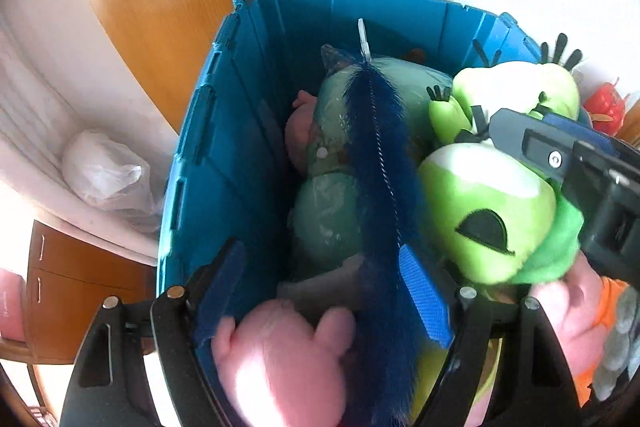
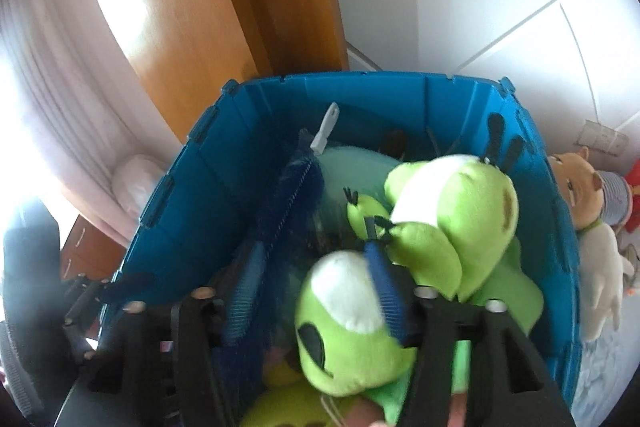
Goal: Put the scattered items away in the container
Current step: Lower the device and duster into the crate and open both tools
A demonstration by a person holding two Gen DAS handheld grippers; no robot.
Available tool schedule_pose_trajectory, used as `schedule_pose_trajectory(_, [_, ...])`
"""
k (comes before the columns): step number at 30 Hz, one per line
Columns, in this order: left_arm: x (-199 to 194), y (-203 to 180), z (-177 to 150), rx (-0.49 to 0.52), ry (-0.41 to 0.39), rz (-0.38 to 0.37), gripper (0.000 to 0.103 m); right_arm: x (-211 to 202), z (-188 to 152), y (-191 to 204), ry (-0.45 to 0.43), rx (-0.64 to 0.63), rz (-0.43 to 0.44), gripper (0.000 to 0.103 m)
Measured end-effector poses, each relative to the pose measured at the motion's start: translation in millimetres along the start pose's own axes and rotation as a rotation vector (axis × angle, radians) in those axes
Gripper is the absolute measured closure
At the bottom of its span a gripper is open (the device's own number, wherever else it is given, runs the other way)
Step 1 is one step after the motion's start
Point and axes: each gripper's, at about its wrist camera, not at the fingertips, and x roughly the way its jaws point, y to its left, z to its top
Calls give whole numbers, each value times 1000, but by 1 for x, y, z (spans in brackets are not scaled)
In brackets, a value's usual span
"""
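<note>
Left wrist view: left gripper (image 1: 324, 291) spread wide over the blue bin (image 1: 224, 131), clamping nothing; pink plush (image 1: 280, 359) and duster (image 1: 380, 187) between its fingers. Duster lying in the bin, long axis toward the far wall, white handle (image 1: 363, 37) at the far end. Right gripper (image 1: 532, 135) entering from the right edge, touching the frog (image 1: 488, 215).

Right wrist view: right gripper (image 2: 316, 291) apart, one pad (image 2: 386, 291) pressed into the frog's (image 2: 420, 259) head, nothing clamped. Frog lying inside the bin (image 2: 224, 155) along the right wall. Bear (image 2: 580, 187) outside, past the bin's right wall.
</note>
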Motion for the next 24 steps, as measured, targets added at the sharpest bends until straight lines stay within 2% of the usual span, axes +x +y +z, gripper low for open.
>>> schedule_pose_trajectory(2, [-8, 0, -8, -2, -6, -4, 23, -7, -4, 1, -6, -3, -19, 27])
schedule_pose_trajectory(5, [-17, -2, -18, 0, -15, -7, 23, -21, -10, 1, -29, -6, -34, 17])
schedule_pose_trajectory(7, [-22, -3, -25, 0, -21, -10, 23, -28, -15, 2, -41, -16, -53, 15])
schedule_pose_trajectory(9, [-28, -5, -33, 0, -28, -15, 23, -37, -21, 4, -53, -25, -73, 8])
schedule_pose_trajectory(10, [-31, -5, -36, -2, -32, -18, 23, -41, -25, 4, -56, -27, -85, 1])
schedule_pose_trajectory(24, [-63, -23, -75, 15, -66, -27, 23, -83, -82, -2, -55, -22, -156, 0])
